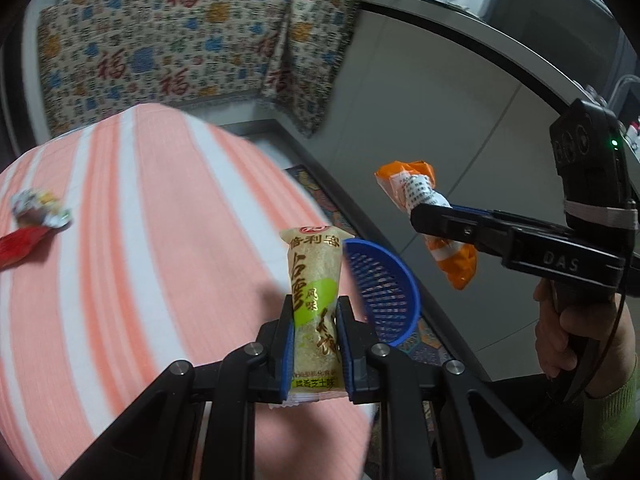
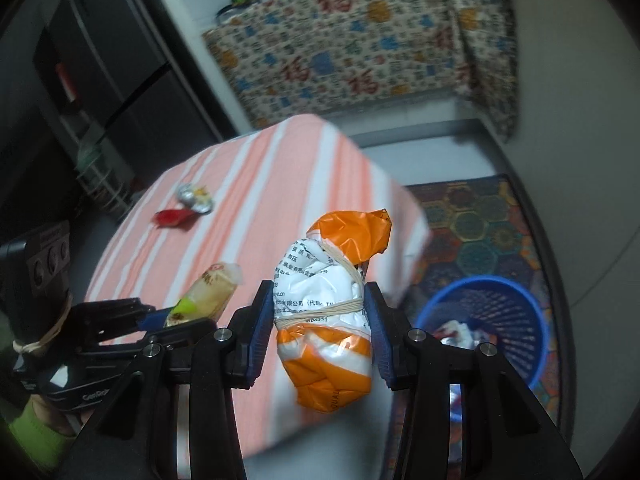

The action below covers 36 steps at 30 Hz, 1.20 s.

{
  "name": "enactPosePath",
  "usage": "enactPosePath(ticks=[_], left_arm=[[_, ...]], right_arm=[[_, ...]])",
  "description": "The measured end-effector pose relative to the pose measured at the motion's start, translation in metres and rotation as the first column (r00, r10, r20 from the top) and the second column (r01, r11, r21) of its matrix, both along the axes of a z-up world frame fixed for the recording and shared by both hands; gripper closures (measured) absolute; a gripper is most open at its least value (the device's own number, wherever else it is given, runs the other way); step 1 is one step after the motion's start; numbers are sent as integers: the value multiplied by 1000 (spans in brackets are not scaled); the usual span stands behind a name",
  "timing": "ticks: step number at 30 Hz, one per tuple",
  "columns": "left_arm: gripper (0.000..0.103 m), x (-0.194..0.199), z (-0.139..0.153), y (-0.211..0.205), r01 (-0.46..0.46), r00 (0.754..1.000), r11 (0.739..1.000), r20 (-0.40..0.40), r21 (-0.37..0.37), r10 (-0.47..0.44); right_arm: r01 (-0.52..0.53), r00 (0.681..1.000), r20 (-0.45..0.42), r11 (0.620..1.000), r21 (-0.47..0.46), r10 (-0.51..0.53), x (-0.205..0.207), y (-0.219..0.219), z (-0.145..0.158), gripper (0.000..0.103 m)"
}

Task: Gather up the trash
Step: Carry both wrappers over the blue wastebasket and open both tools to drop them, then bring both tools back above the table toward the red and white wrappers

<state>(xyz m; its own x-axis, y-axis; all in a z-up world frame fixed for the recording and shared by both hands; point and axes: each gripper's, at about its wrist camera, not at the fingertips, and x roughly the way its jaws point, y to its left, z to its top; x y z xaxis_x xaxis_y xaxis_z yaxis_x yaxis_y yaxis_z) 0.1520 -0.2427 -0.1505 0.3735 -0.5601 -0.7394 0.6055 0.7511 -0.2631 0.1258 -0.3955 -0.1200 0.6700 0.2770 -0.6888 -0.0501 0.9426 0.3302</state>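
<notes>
My left gripper (image 1: 314, 308) is shut on a yellow-green snack wrapper (image 1: 314, 280), held above the striped table's right edge; it also shows in the right wrist view (image 2: 204, 292). My right gripper (image 2: 318, 300) is shut on an orange-and-white bag bundle (image 2: 328, 312) bound with rubber bands, held off the table's corner; it also shows in the left wrist view (image 1: 424, 200). A blue mesh trash basket (image 2: 500, 316) stands on the floor mat to the right and holds some trash; in the left wrist view (image 1: 384, 292) it sits just behind the wrapper. A crumpled silver wrapper (image 1: 38, 212) and a red wrapper (image 1: 18, 244) lie on the table.
The table (image 1: 140, 220) has an orange-and-white striped cloth. A patterned floor mat (image 2: 480, 224) lies under the basket. A cloth-covered counter (image 1: 180, 52) stands behind, and a white cabinet (image 1: 440, 100) runs along the right. A dark fridge (image 2: 100, 80) is at the left.
</notes>
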Motion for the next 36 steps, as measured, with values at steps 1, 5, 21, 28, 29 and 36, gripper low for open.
enactPosePath(ticks=[1,5,21,28,29,36], left_arm=[[84,0,0,-11,14,1000,1000,-2,0,-14],[84,4,-5,-61,63,998,998,-20,4,-63],[84,33,-64,-183,145,987,988,-77,54,-141],[84,39,-84,-200,154,985,985,-88,74,-147],[83,38,-87,-203,157,985,985,-84,74,-151],[44,43,-99,-208,126,989,989,-87,73,-120]], right_arm=[[22,1000,-8,1000,-12,-22,-1,-11,-1,58],[94,995,-41,994,-51,-96,1,-51,-9,58],[271,948,-180,962,25,-262,0,-155,-76,57],[298,940,-196,952,70,-279,0,-168,-84,57],[301,939,-196,950,78,-281,0,-169,-84,57],[353,927,-179,928,118,-330,-6,-178,-84,29]])
